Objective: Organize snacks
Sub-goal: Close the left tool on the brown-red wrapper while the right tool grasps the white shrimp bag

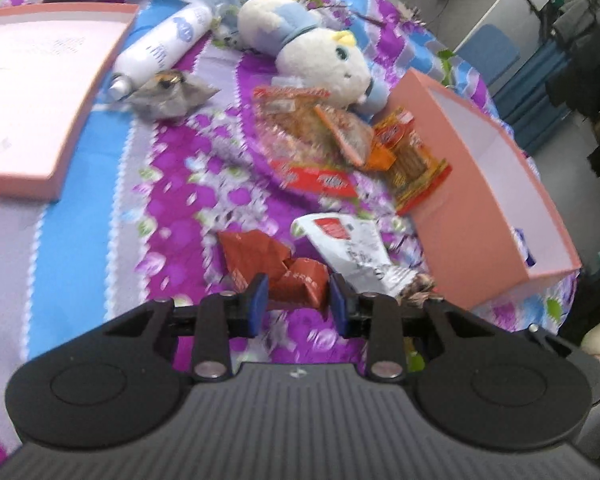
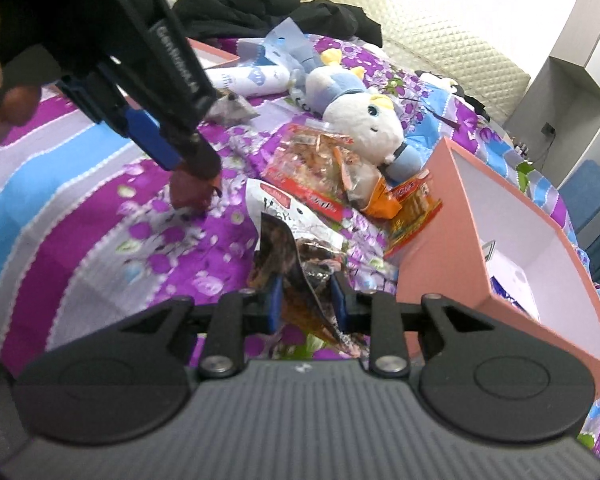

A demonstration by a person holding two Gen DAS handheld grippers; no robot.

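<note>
Left tool (image 1: 298,298) gripping red packet (image 1: 296,280), pink box (image 1: 460,200) (rim beside)

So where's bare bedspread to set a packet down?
Free: the striped stretch between the pink lid and the red packet. Crowded: the snack pile wedged between the plush toy and the pink box, plus the white bag beside it.

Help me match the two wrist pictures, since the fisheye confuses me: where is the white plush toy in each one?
Left wrist: the white plush toy lies at top centre, above the snack packets.
Right wrist: it lies upper centre-right, again behind the packets.
Shared landmark: the open pink box, right of the toy in both.
</note>
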